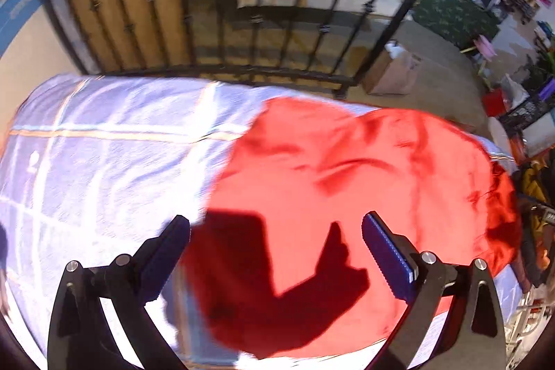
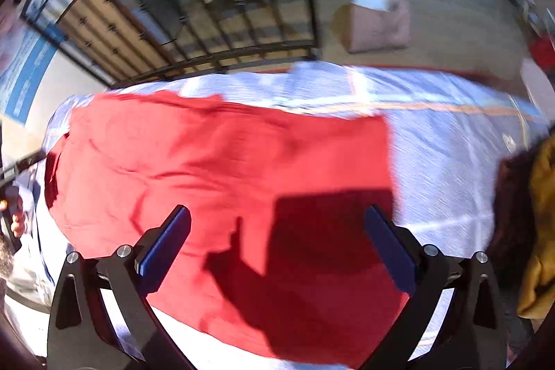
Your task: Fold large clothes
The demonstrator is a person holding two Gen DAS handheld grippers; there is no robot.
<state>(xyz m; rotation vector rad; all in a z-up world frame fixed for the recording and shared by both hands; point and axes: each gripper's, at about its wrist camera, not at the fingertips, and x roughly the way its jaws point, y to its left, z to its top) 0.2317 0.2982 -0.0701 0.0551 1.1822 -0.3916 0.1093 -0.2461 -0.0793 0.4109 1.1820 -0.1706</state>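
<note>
A big red cloth (image 1: 347, 196) lay spread on the bed (image 1: 104, 162), filling the middle and right of the left view and the middle and left of the right view. It looked fairly flat, with some wrinkles and a bunched edge at the right of the left view. I think the folding was barely begun, or one fold at most was done; the blur made it hard to tell. The left gripper (image 1: 275, 252) hung over the cloth with its jaws wide apart, holding nothing. The right gripper (image 2: 277, 247) was spread wide too, and empty. Both had yet to pinch an edge.
</note>
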